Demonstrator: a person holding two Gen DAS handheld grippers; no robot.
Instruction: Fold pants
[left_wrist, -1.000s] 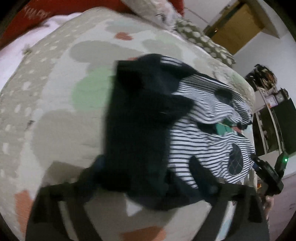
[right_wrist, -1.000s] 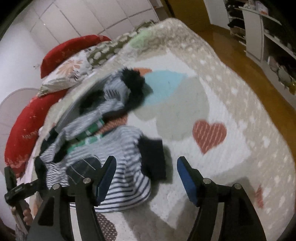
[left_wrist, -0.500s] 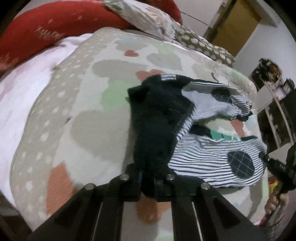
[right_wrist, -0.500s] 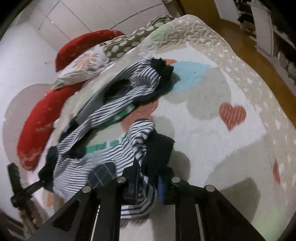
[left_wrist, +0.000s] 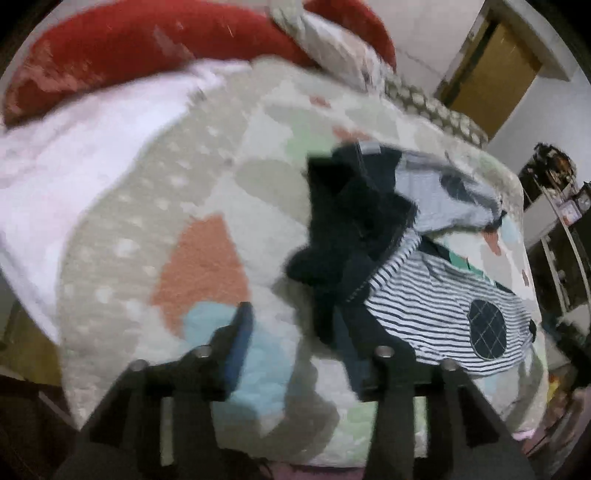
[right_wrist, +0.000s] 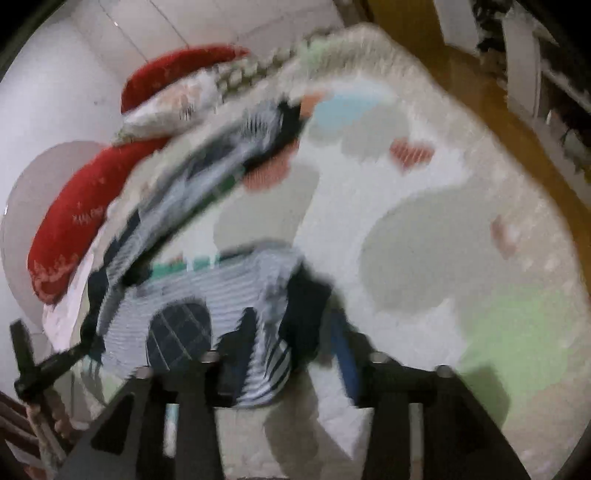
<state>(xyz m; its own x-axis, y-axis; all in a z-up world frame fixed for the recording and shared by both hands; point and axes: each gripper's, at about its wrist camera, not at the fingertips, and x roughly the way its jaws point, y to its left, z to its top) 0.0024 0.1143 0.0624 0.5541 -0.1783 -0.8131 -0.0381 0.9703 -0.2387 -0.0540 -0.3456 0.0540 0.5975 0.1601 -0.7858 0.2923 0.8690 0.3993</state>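
The striped pants (left_wrist: 432, 306) with dark navy cuffs and a round checked knee patch lie crumpled on the bed. In the left wrist view my left gripper (left_wrist: 295, 347) is open, its jaws apart, with the dark waistband end (left_wrist: 343, 236) lying just ahead of the right finger. In the right wrist view the pants (right_wrist: 221, 295) lie ahead and to the left. My right gripper (right_wrist: 291, 354) is open, with the striped and navy cuff end lying between its fingers. Both views are blurred.
The bed quilt (left_wrist: 207, 258) is pale with coloured patches. Red pillows (left_wrist: 110, 48) and patterned cushions (right_wrist: 177, 103) lie at the head. A doorway (left_wrist: 491, 74) and shelves (right_wrist: 535, 74) stand beyond the bed, with wooden floor alongside (right_wrist: 480, 74). The left gripper shows in the right view (right_wrist: 40, 369).
Half a second ago both grippers were shut on the pants' ends. Now both have opened and let go, and both have pulled back a little from the cloth.
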